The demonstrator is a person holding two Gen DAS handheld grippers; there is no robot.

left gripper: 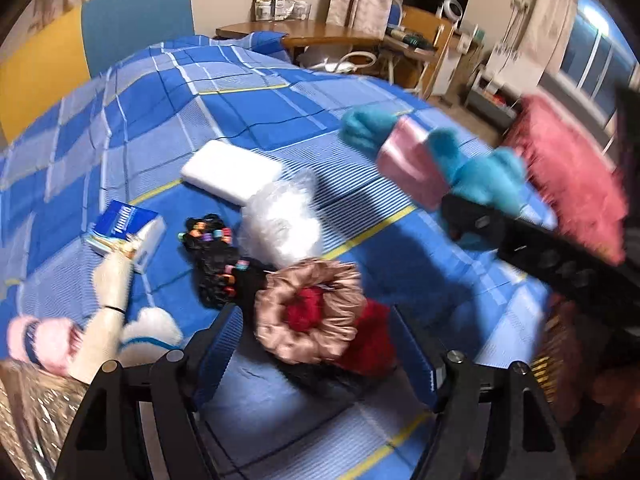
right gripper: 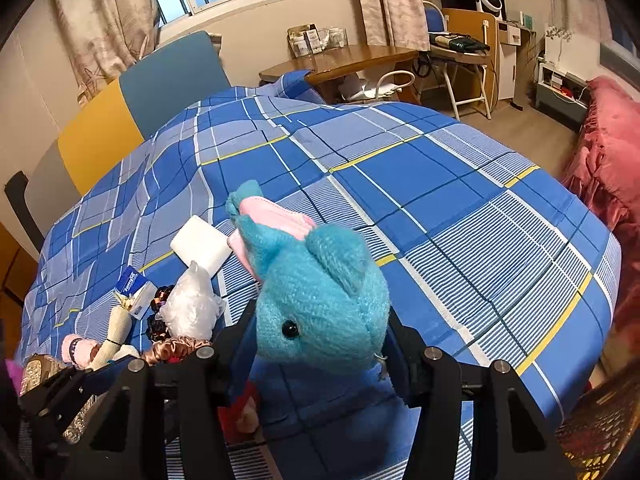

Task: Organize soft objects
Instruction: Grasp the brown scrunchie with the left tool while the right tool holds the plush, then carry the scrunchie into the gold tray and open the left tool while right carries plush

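Dolphin (right gripper: 320, 304) held, scrunchie (left gripper: 308, 316) next
The left gripper (left gripper: 316, 344) is spread wide over the scrunchie; it should be lowered squarely. The dolphin is clamped at 12 o'clock in the right gripper (right gripper: 320, 344).

Only legible text: "Tempo" in white on the blue tissue pack (right gripper: 134, 286) lying on the bed (right gripper: 440, 200); same pack (left gripper: 126, 234) blurred in left view.

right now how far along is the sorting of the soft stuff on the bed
Early on. Nothing looks put away yet. In hand: the right gripper is shut on the blue plush, lifted off the bed. The left gripper is open over the scrunchie, not gripping it. Left lying: white pad, plastic bag, tissue pack, hair ties, pink fluffy item.
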